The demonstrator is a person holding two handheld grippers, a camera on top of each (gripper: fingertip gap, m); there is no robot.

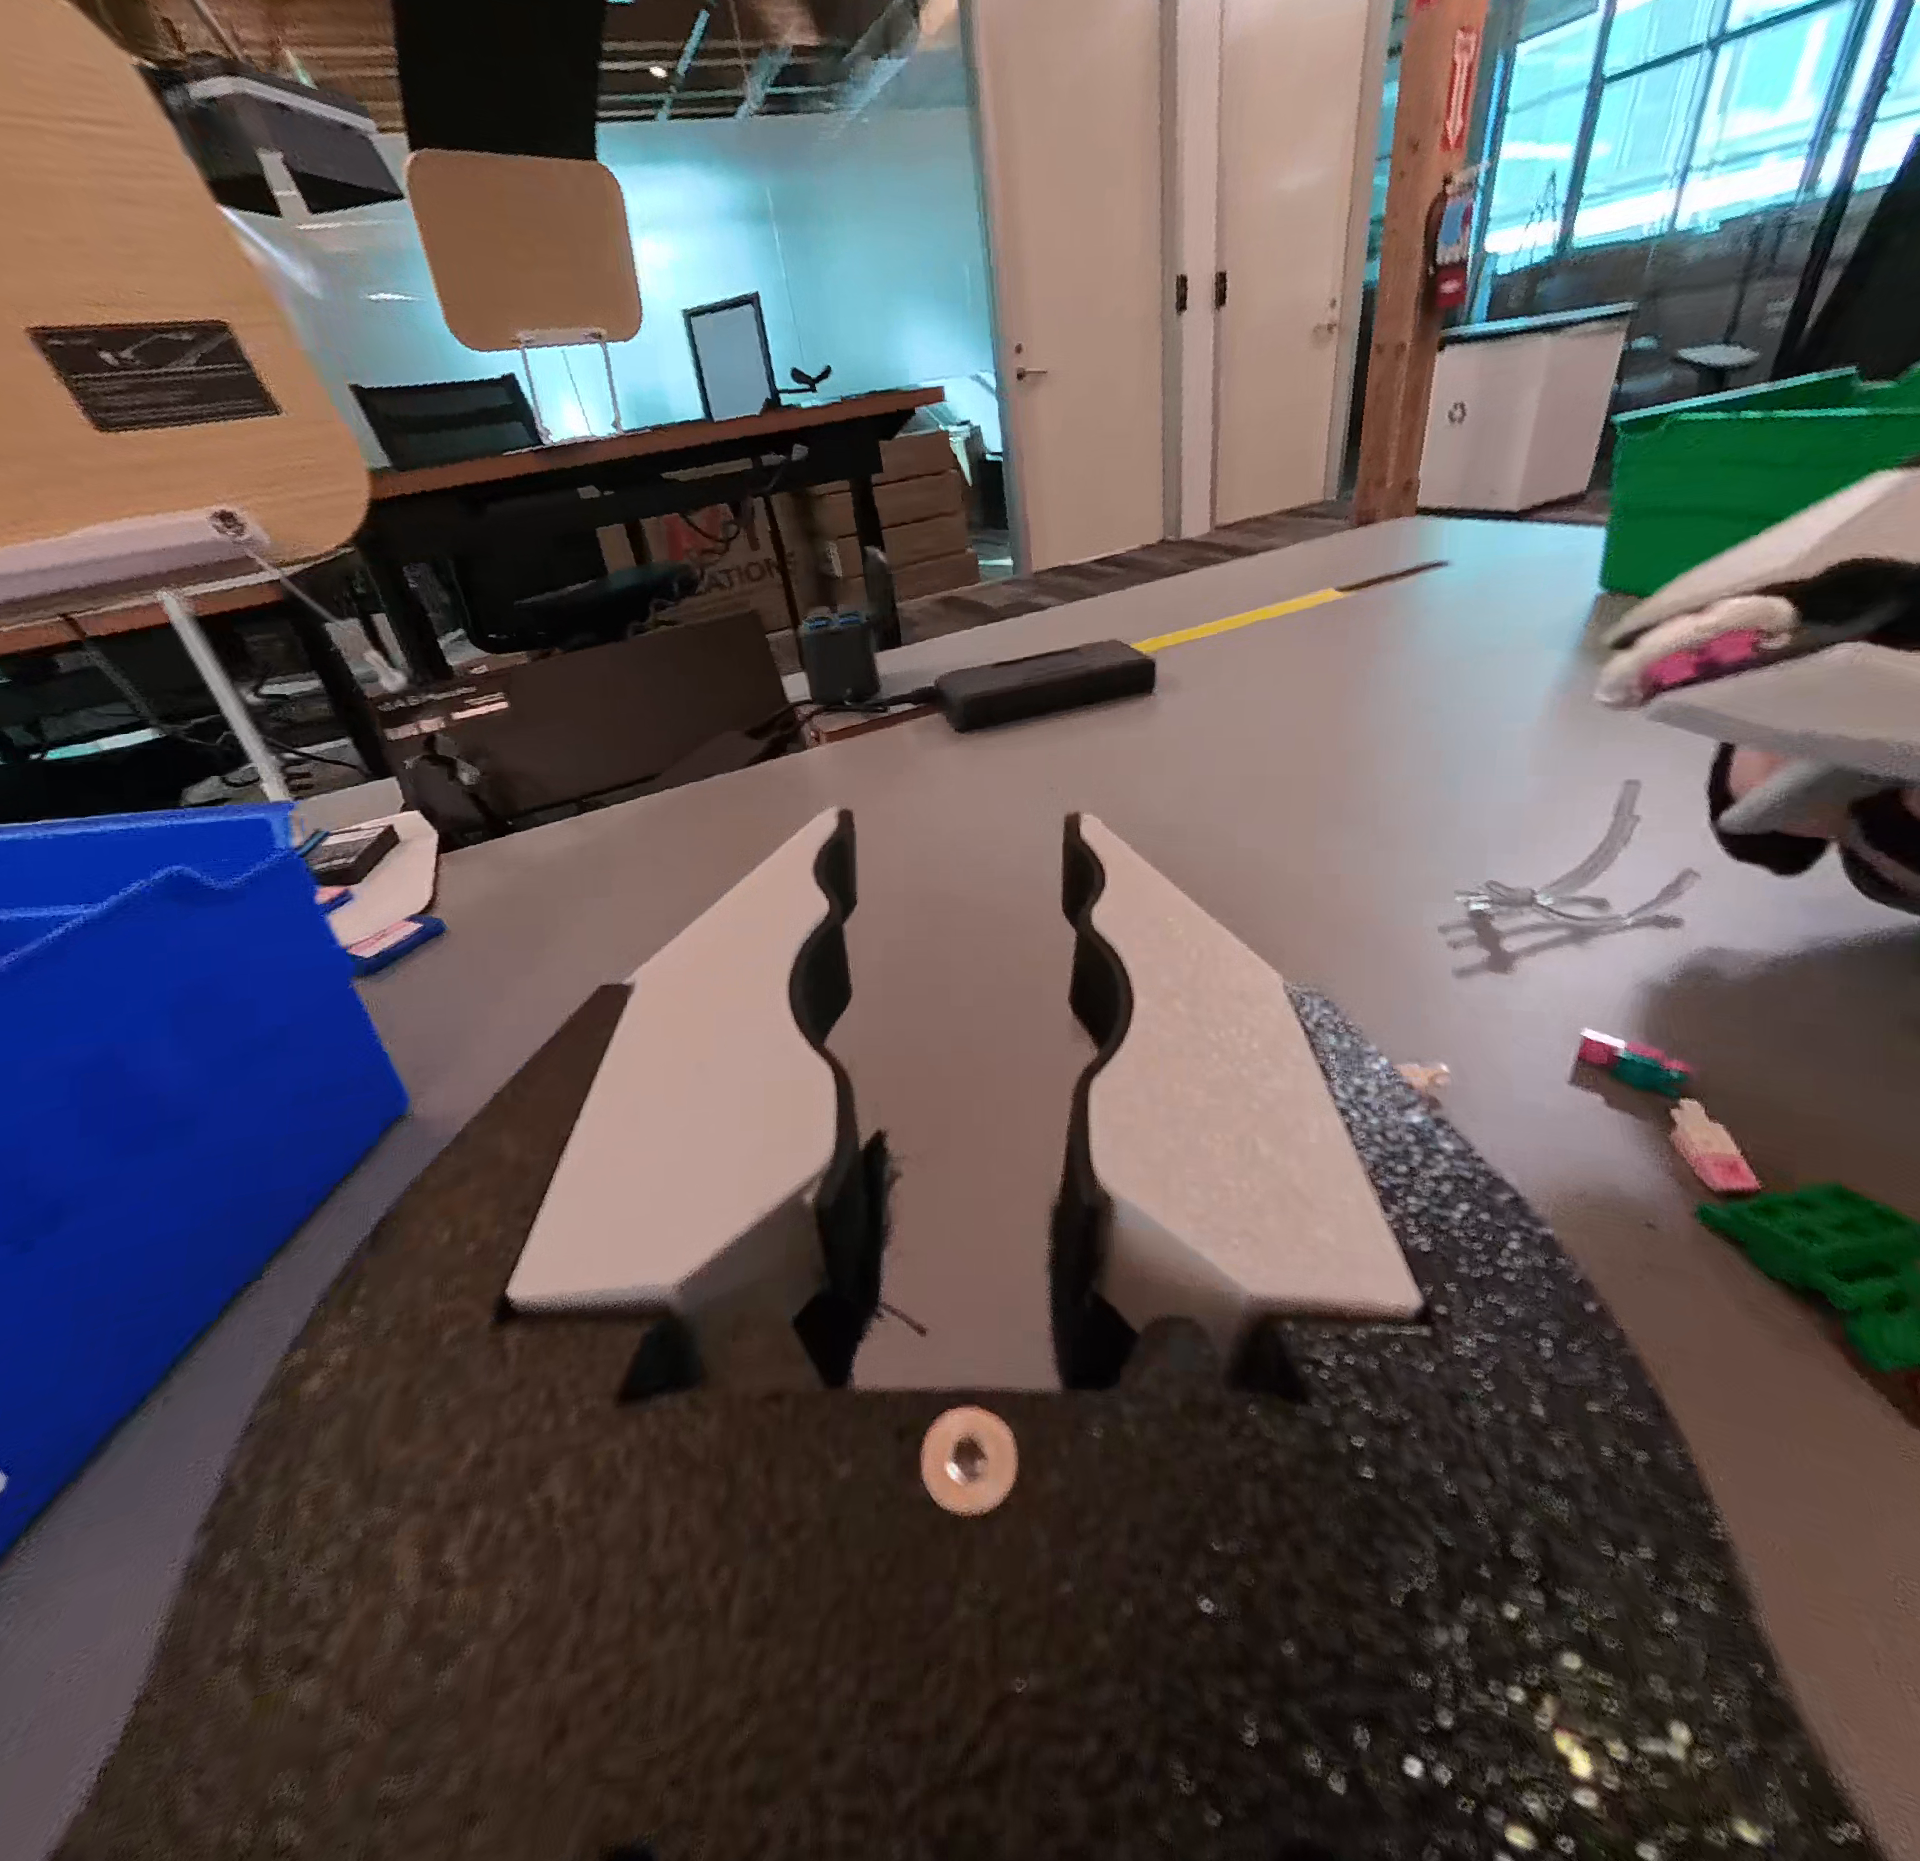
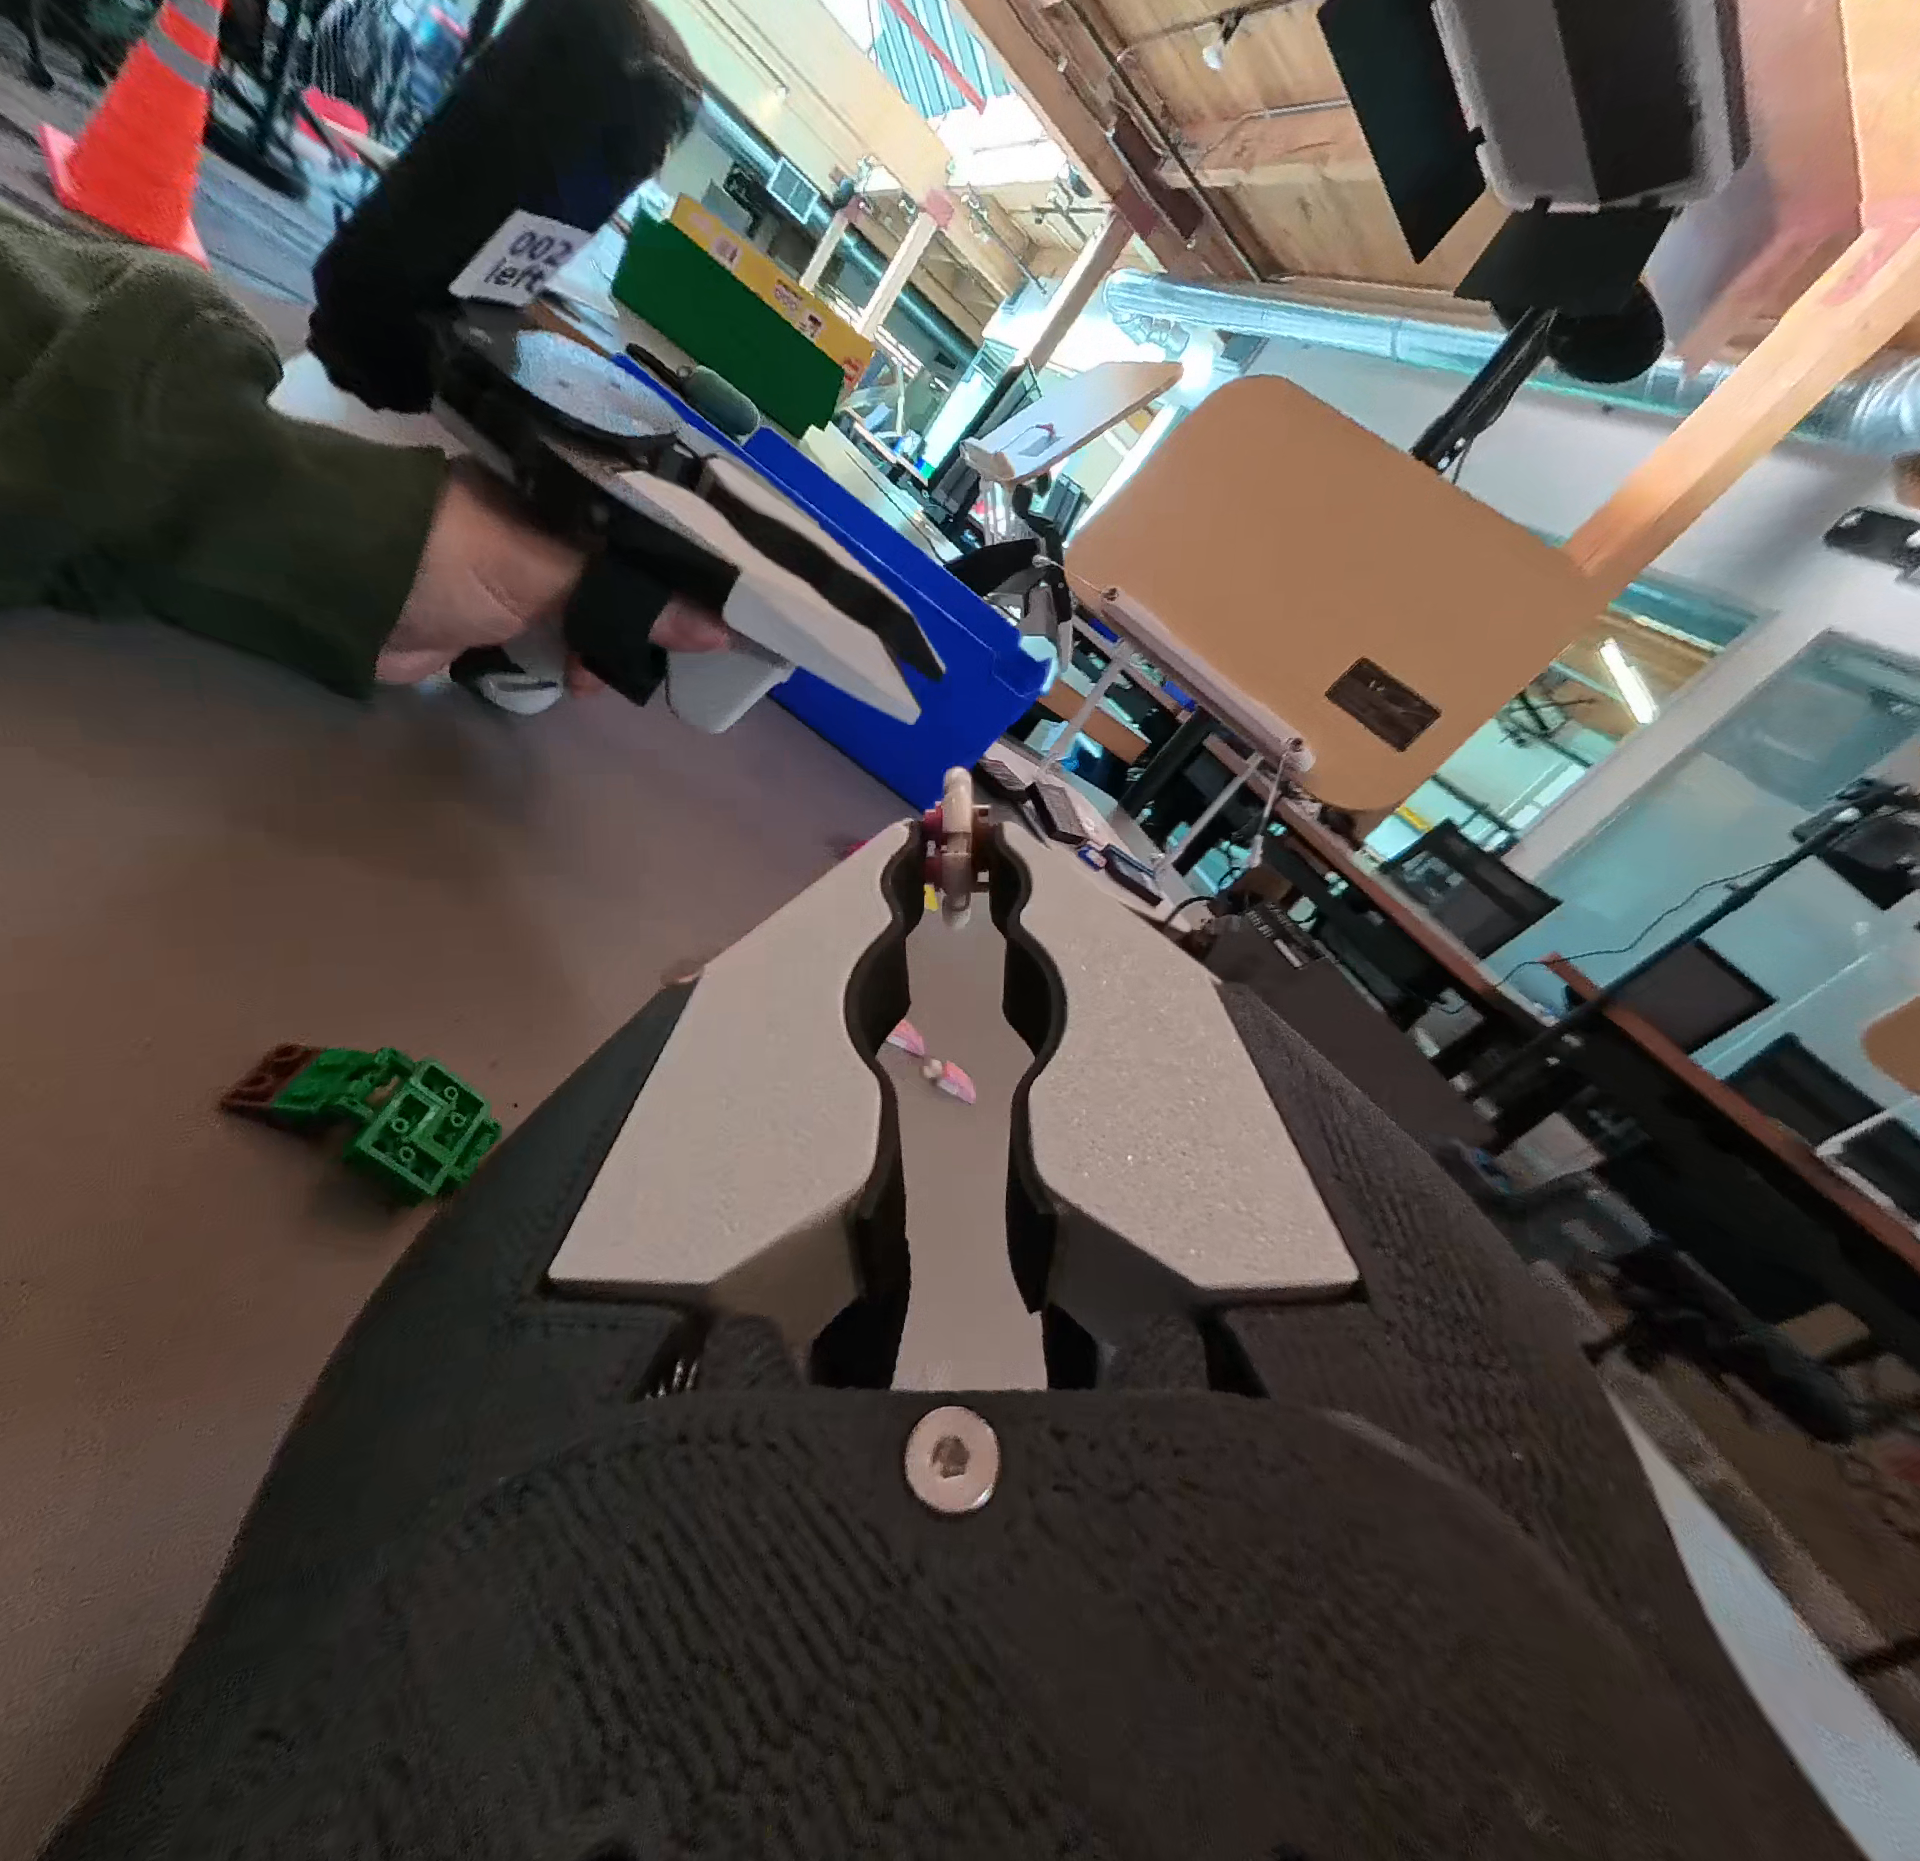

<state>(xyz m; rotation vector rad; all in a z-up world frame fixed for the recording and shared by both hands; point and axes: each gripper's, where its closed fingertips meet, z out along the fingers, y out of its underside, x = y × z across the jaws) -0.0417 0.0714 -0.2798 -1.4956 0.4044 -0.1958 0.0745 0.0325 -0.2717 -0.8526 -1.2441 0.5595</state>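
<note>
Grey tabletop [image 1: 1351,731] is carrying pretty much everything here. The left gripper [image 1: 961,855] is hovering over a bare stretch of it with its jaws sitting wide apart and nothing between them. Just to its left a blue bin [image 1: 156,1084] is standing on the table. The right gripper [image 2: 954,855] is tilting steeply, and its tips are pinching a small pink-and-white toy piece [image 2: 954,861], holding it up off the table. In the left wrist view that same gripper is poking in at the right edge, lifted clear of the surface. Below it, a green brick cluster [image 1: 1839,1250] and a couple of small pink and green bricks [image 1: 1631,1063] are lying loose on the table. Farther back, a black power pack [image 1: 1044,681] is resting near the far edge, and a green bin [image 1: 1745,492] is sitting at the far right.
</note>
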